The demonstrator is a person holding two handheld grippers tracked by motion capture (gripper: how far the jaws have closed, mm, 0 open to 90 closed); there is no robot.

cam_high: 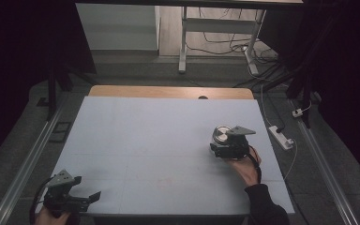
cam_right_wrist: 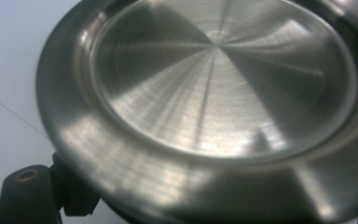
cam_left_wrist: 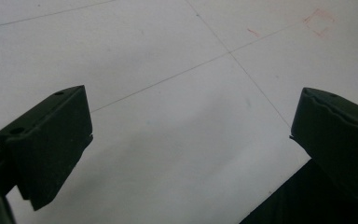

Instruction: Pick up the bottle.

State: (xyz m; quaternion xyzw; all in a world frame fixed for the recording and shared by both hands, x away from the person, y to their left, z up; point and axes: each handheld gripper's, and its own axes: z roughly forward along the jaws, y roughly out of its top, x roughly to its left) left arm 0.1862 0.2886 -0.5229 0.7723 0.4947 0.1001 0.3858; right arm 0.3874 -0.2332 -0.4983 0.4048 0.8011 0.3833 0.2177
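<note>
A round brushed-steel plate [cam_high: 221,134] hangs tilted just above the right half of the white table [cam_high: 159,131], and my right gripper [cam_high: 225,145] is shut on its rim. In the right gripper view the plate [cam_right_wrist: 214,84] looms very close. One black finger [cam_right_wrist: 28,193] sits under its lower left rim, and the other finger is hidden. My left gripper [cam_high: 88,190] rests low at the table's near left corner. It is open, and only bare table shows between its jaws in the left gripper view [cam_left_wrist: 191,126].
Thin seam lines and a faint red square mark [cam_left_wrist: 319,21] cross the table top. A wooden strip [cam_high: 168,91] runs along the far edge. On the floor to the right lies a white power strip [cam_high: 281,137] with cables, and desk legs [cam_high: 183,42] stand behind.
</note>
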